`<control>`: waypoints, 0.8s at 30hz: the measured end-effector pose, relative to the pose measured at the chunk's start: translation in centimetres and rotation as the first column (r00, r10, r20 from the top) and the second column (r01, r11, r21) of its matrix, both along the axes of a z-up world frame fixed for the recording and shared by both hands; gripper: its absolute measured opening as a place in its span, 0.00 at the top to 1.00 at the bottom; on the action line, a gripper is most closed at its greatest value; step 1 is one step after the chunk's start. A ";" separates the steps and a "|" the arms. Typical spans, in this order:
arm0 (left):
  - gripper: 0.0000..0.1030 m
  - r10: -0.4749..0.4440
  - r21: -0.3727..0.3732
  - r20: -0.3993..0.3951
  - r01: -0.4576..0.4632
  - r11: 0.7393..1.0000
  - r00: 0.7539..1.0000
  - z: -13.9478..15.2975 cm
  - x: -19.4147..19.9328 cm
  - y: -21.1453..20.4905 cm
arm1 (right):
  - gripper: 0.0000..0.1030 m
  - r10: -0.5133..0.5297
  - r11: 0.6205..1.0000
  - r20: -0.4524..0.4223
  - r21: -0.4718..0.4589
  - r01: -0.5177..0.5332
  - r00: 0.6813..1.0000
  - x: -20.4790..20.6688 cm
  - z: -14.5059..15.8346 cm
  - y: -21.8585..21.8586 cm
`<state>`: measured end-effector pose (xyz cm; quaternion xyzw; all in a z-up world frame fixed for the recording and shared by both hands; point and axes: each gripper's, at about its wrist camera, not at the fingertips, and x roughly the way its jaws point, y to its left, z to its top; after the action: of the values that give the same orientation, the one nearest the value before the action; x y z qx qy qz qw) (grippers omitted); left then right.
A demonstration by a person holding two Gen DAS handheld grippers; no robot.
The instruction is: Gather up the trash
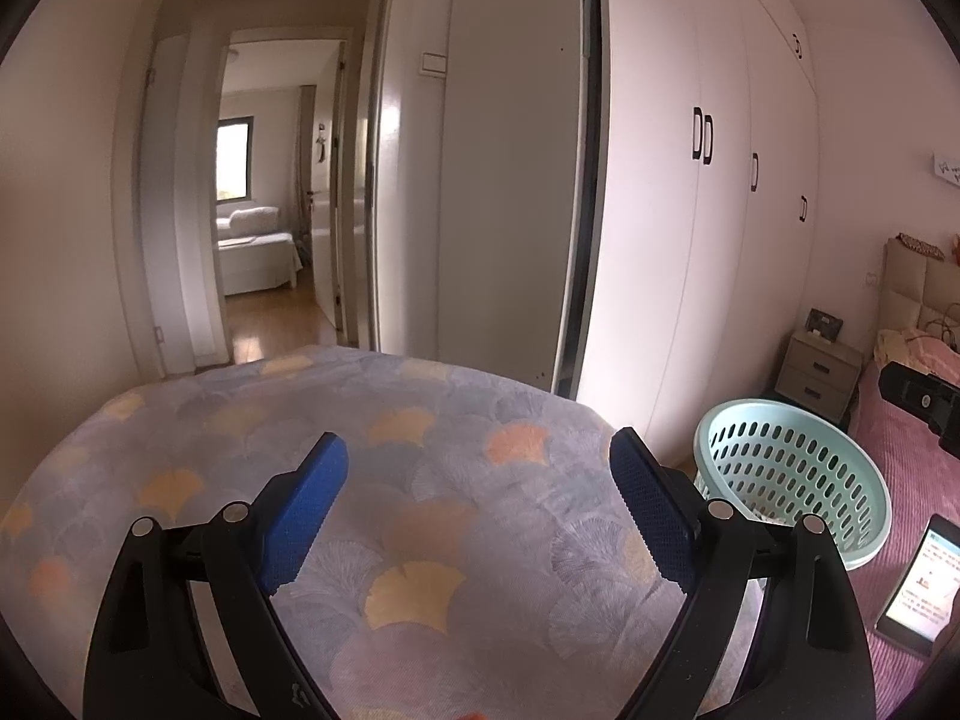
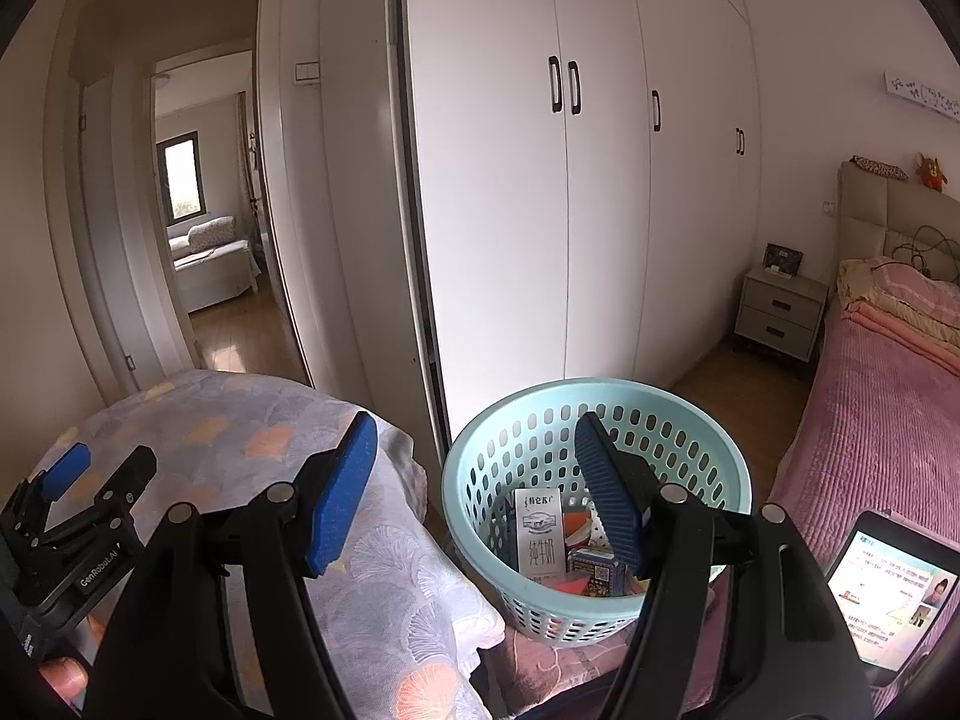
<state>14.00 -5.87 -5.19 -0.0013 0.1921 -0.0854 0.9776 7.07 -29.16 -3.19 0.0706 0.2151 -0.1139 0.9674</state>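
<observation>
Left wrist view: looks forward and down along left hand-held gripper, close above patterned bed cover, facing doorway and wardrobe. Right wrist view: sits further right, close above mint basket, same heading. Shared: cover, basket, wardrobe, doorway, nightstand, pink bed, phone. Left hand-held gripper visible at right view's left edge.

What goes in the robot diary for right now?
left gripper open, empty | right gripper open, empty | milk carton in basket
</observation>
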 end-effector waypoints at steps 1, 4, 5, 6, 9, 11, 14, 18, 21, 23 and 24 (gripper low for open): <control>0.16 0.000 -0.001 0.000 0.000 1.000 1.000 0.0 0.0 0.0 | 0.37 0.001 1.000 -0.001 0.002 -0.001 1.000 0.0 0.0 0.0; 0.16 -0.001 -0.001 -0.001 0.001 1.000 1.000 0.0 0.0 0.0 | 0.37 0.001 1.000 -0.002 0.006 -0.001 1.000 -0.1 0.0 0.0; 0.16 -0.003 -0.002 -0.002 0.003 1.000 1.000 0.0 0.0 0.0 | 0.37 0.001 1.000 -0.003 0.006 -0.001 1.000 0.0 0.0 -0.1; 0.16 -0.003 -0.001 -0.002 0.003 1.000 1.000 0.0 -0.1 0.0 | 0.37 0.002 1.000 -0.005 0.006 -0.002 1.000 0.0 -0.1 -0.1; 0.16 -0.004 -0.002 -0.001 0.004 1.000 1.000 0.1 -0.1 0.0 | 0.37 0.004 1.000 -0.007 0.006 -0.004 1.000 0.0 -0.1 -0.1; 0.16 -0.003 -0.003 -0.002 0.003 1.000 1.000 0.1 -0.1 0.1 | 0.37 0.004 1.000 -0.008 0.006 -0.004 1.000 0.0 -0.1 -0.1; 0.16 -0.004 -0.003 -0.002 0.004 1.000 1.000 0.1 -0.1 0.1 | 0.37 0.004 1.000 -0.014 0.010 -0.004 1.000 0.1 -0.2 -0.2; 0.16 -0.003 -0.006 -0.004 0.003 1.000 1.000 0.1 -0.1 0.0 | 0.37 -0.003 1.000 -0.015 0.019 0.003 1.000 0.1 -0.5 -0.5; 0.16 -0.002 -0.008 -0.006 0.002 1.000 1.000 0.1 -0.1 0.0 | 0.37 -0.009 1.000 -0.014 0.028 0.009 1.000 0.1 -0.5 -0.8; 0.16 -0.005 -0.009 -0.006 0.005 1.000 1.000 0.1 -0.1 0.0 | 0.37 -0.013 1.000 -0.015 0.028 0.014 1.000 0.1 -0.6 -0.9; 0.16 -0.008 -0.010 -0.007 0.008 1.000 1.000 0.1 -0.1 0.0 | 0.37 -0.015 1.000 -0.016 0.027 0.016 1.000 0.1 -0.6 -1.0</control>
<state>13.94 -5.90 -5.06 -0.0057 0.1949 -0.0901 0.9767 7.17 -30.17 -3.80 0.0846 0.2237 -0.1189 0.9637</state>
